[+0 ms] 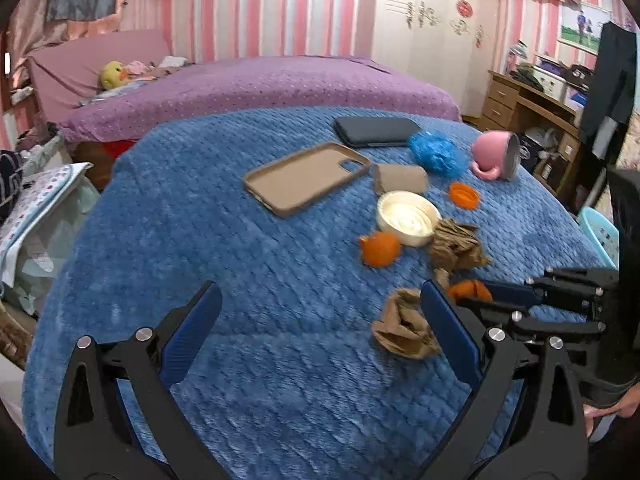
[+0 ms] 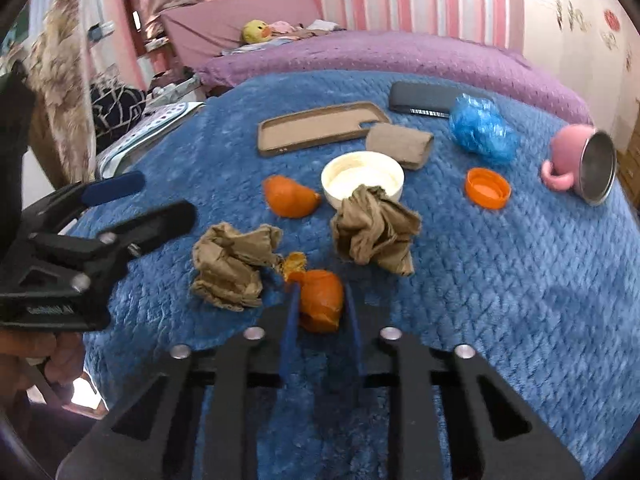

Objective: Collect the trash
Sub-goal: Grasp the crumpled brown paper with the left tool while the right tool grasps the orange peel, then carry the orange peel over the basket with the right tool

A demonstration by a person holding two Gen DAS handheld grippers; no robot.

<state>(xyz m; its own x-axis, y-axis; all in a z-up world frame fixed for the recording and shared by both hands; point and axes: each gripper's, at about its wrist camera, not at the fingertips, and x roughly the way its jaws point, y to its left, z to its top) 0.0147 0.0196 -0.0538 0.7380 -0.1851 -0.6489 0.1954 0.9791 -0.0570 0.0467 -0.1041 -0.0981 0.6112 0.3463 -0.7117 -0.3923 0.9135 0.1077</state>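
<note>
Right gripper [image 2: 320, 300] closes on a piece of orange peel [image 2: 322, 300] low over the blue-blanketed surface [image 2: 500, 300], while the left gripper [image 1: 320, 312] hangs spread wide beside a crumpled brown paper wad [image 1: 404, 326]. Most trash appears uncollected: a second paper wad [image 2: 376, 232], another peel [image 2: 290, 196], a blue plastic bundle [image 2: 482, 128] and an orange cap [image 2: 487, 188].

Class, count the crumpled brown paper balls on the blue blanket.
2. One paper ball lies left of the right gripper; the other paper ball touches the white bowl.
</note>
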